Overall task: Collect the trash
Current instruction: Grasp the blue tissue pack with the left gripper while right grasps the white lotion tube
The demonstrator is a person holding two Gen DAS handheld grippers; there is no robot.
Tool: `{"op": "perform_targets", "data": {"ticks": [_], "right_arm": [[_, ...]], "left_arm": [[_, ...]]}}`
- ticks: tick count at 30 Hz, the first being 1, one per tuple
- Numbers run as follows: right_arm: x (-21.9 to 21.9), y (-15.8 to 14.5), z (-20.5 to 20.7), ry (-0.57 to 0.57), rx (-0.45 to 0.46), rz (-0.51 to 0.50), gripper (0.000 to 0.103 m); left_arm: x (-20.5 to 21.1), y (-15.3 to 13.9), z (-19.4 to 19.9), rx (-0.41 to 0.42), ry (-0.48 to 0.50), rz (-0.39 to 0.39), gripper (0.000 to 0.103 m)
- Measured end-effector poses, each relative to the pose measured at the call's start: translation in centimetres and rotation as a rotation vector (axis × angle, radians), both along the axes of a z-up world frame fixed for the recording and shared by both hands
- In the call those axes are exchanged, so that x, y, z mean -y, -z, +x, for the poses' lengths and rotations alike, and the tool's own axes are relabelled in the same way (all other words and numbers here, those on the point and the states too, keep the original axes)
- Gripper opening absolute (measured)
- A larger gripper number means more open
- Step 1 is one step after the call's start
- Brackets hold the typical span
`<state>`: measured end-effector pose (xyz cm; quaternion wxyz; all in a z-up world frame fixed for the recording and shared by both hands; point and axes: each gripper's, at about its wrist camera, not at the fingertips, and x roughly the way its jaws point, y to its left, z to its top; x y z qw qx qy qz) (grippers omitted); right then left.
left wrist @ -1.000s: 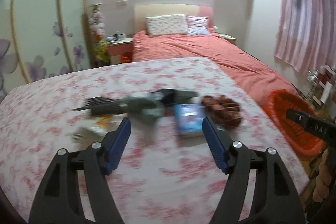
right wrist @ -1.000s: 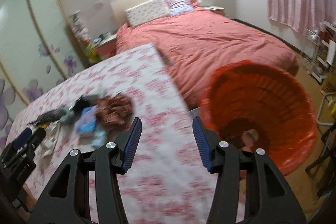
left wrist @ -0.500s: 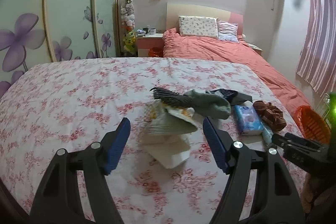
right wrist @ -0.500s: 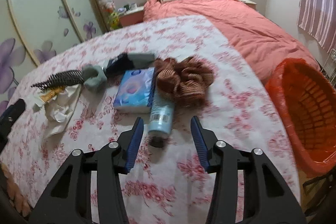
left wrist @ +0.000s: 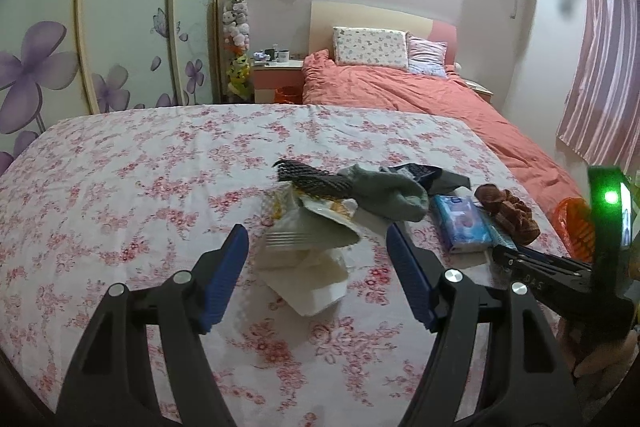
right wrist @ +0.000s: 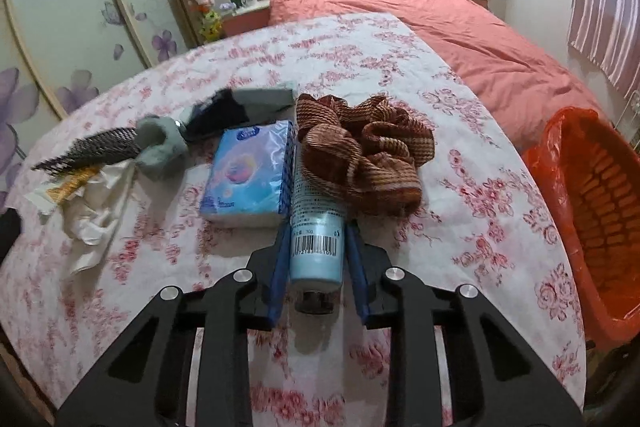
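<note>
On the floral-sheeted bed lies a light blue bottle (right wrist: 318, 231) with a barcode label. My right gripper (right wrist: 318, 227) is closing, and its blue pads (right wrist: 280, 259) lie against both sides of the bottle. A blue tissue pack (right wrist: 248, 171) sits to the bottle's left and a scrunched brown cloth (right wrist: 368, 151) to its right. My left gripper (left wrist: 316, 233) is open just above crumpled white paper and wrappers (left wrist: 308, 275), with nothing between its fingers. The right gripper's black body (left wrist: 540, 275) shows at the right of the left wrist view.
A black hairbrush (left wrist: 312, 179) and a grey-green sock (left wrist: 388, 193) lie behind the paper. An orange bin (right wrist: 592, 219) with a liner stands off the bed's right edge. A second bed with a coral duvet (left wrist: 420, 95) is beyond, and a wardrobe (left wrist: 120, 27) stands left.
Both views swung from the orange bin side to the pile. My right gripper came down over the bottle and narrowed around it. My left gripper stayed open.
</note>
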<state>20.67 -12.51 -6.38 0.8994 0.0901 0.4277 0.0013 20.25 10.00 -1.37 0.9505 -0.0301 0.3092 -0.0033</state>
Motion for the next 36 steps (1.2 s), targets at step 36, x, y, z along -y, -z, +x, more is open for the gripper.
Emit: {"op": "perform_targets", "data": {"ticks": [36], "right_arm": [[10.3,-2.1,-3.7,0.151,0.128,0.119,0.028]], "left_arm": [[14.9,6.2,9.0,-0.213,0.186,0.053,0.071]]}}
